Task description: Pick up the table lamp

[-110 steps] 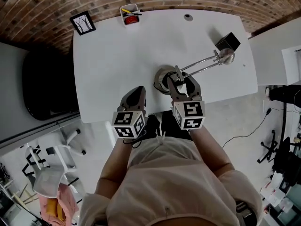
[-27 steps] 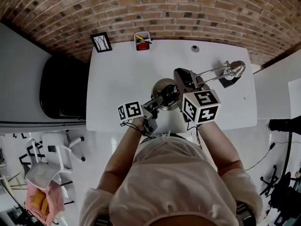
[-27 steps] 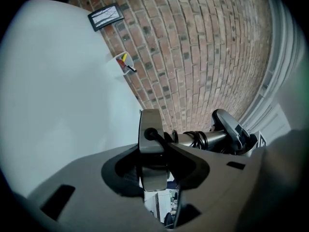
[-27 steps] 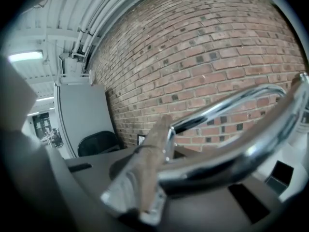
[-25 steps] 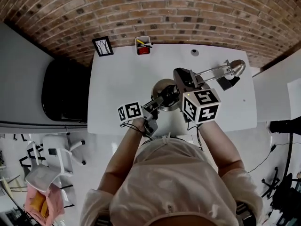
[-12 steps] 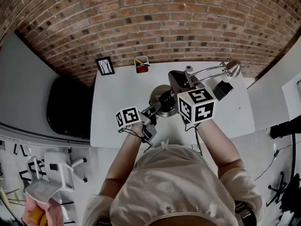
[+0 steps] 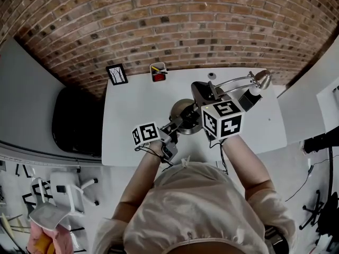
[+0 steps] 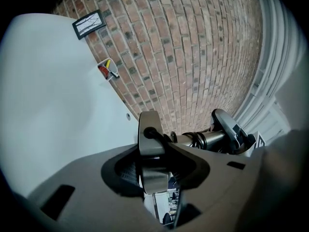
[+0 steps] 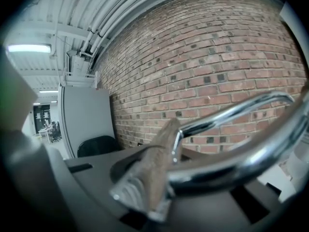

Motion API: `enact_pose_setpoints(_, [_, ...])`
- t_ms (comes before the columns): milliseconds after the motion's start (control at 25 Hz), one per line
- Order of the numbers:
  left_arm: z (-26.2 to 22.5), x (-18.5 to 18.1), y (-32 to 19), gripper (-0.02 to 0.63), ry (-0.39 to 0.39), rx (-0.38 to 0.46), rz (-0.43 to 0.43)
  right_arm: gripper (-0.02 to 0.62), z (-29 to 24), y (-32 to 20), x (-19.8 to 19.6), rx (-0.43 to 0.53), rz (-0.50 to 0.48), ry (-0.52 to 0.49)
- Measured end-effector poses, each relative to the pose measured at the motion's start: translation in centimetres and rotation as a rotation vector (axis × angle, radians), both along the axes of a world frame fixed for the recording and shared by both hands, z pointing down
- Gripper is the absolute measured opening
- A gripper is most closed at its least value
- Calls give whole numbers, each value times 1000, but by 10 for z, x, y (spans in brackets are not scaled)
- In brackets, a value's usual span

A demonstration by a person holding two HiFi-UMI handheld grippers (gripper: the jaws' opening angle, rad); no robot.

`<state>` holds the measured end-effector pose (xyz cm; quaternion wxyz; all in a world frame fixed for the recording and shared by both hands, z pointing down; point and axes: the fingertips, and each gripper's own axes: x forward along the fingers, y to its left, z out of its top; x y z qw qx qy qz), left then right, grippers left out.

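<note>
The table lamp has a round metal base, a curved chrome arm and a small head. It hangs above the white table, held by both grippers. My left gripper is shut on the rim of the base, which shows edge-on as a disc between its jaws. My right gripper is shut on the lower part of the arm. The chrome tube runs out to the right from its jaws. The lamp head lies beyond the base in the left gripper view.
A picture frame and a small pen holder stand at the table's far edge by the brick wall. A black box sits at the table's right, under the lamp head. A dark chair stands left of the table.
The left gripper, earlier free at the table's front edge, has closed on the base. Over the last second both grippers rose with the lamp, away from the tabletop.
</note>
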<state>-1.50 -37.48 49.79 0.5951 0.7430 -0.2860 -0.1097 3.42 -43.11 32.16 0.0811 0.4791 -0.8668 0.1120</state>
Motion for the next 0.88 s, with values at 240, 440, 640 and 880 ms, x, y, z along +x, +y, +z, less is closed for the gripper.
enact_pose_setpoints(240, [4, -3, 2, 147, 3, -14, -3, 31, 4, 0, -4, -11, -2, 3])
enact_pose_setpoints(440, [7, -5, 4, 147, 3, -20, 1, 29, 7, 1, -5, -16, 1, 2])
enact_pose_setpoints(640, [10, -3, 7, 147, 5, -37, 8, 29, 12, 1, -4, -32, 4, 3])
enact_pose_setpoints(880, [13, -3, 8, 147, 3, -43, 7, 29, 15, 2, -4, -34, 0, 1])
